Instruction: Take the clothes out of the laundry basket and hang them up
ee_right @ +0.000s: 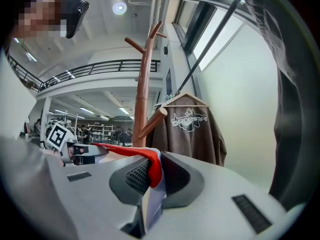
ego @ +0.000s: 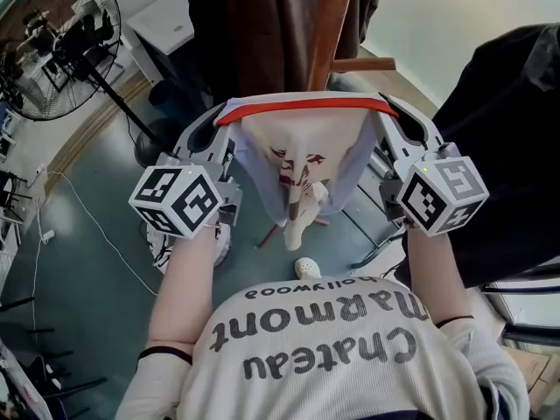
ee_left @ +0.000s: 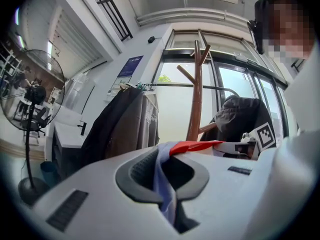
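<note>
I hold a white garment (ego: 302,160) with a red band along its top edge and a dark red print, stretched between both grippers. My left gripper (ego: 220,121) is shut on its left corner, where lilac-white cloth (ee_left: 162,176) is pinched in the jaws. My right gripper (ego: 391,112) is shut on the right corner, with the red band (ee_right: 154,168) caught between the pads. The garment hangs down in front of a wooden coat stand (ego: 331,24). No laundry basket shows in any view.
A brown jacket (ee_right: 192,129) on a hanger hangs behind the coat stand. A dark garment (ego: 512,138) hangs at the right. A standing fan (ego: 66,51) is at the left, its round base (ego: 157,143) on the floor. Cables trail across the floor (ego: 96,226).
</note>
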{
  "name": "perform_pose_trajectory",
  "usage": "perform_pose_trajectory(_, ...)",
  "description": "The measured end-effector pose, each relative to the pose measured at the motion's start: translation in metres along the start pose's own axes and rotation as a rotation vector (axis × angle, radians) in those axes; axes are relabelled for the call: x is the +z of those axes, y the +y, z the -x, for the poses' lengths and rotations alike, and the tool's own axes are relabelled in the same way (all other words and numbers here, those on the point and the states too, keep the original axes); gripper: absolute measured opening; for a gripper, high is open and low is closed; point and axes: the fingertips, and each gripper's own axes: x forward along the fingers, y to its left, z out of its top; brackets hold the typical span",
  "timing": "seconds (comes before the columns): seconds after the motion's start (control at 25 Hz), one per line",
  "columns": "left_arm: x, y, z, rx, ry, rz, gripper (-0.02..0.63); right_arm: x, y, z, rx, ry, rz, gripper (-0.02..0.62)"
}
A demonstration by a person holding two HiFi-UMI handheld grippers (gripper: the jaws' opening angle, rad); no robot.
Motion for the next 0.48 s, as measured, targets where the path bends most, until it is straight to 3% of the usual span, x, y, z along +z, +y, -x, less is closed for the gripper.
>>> perform_pose_trajectory(0.48, -0.06, 0.01, 0.011, 0.052, 0.101, 0.084, 0.021, -0.064, 0.007, 0.0, 0.011, 0.145, -0.053, 0.044)
